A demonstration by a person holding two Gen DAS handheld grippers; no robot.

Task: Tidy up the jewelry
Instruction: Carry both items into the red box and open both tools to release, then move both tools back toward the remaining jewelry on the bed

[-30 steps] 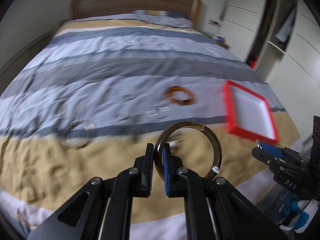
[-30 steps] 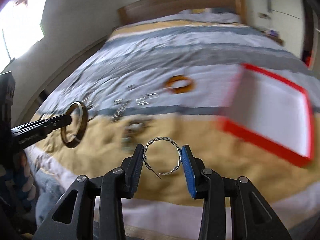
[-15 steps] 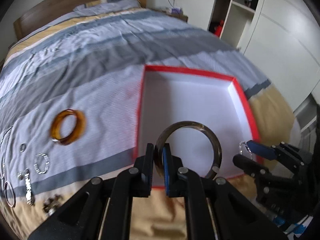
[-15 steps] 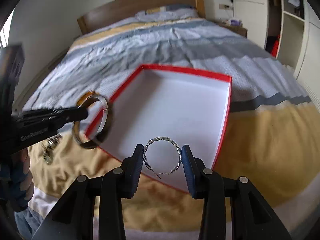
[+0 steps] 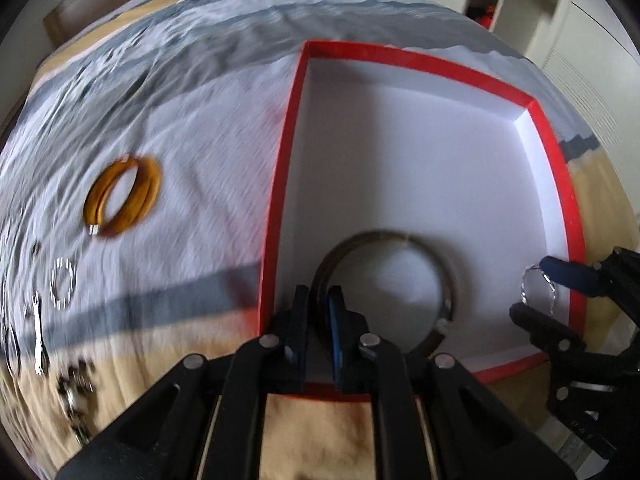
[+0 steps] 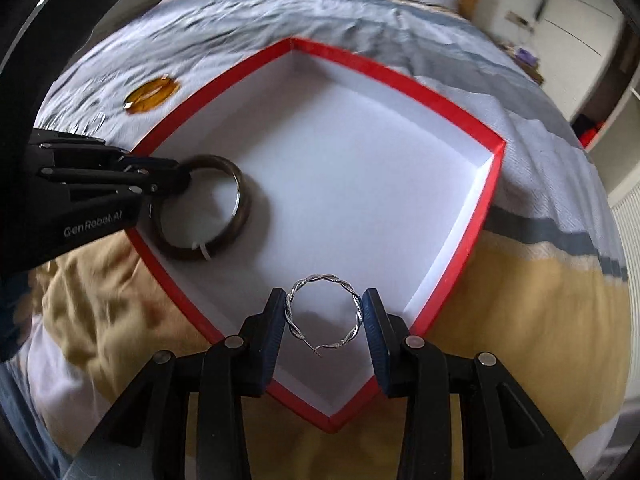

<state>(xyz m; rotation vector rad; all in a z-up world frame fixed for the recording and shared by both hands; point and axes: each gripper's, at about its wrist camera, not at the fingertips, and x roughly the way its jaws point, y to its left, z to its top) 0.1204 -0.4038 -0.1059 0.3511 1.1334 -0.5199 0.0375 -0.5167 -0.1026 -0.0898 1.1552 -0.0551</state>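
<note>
Item: dark bangle, brown-black, with a small white tag at its lower rim. Position: low over the white floor of the red-rimmed box, lower-left part of the box in the right wrist view; whether it rests on the floor or hangs just above cannot be told. Plane tilted, upper rim pinched in the left hand-held gripper, whose jaws have just been easing apart, the rim between them and the pads seemingly on it.

Item: twisted silver hoop, clasp end open at the bottom. Position: lower centre of the right wrist view, above the box's near corner, spanned across its width by the right hand-held gripper, jaws clamped on its two sides. It hangs clear of the floor, directly over white card.

Relation: both pieces lie inside the rim, the bangle to the left, the hoop well apart toward the near corner; judged, a release from either would land in the box.

Outside the box, on the striped bed cover: amber bangle, left of the box; small silver pieces at the far left, blurred.
</note>
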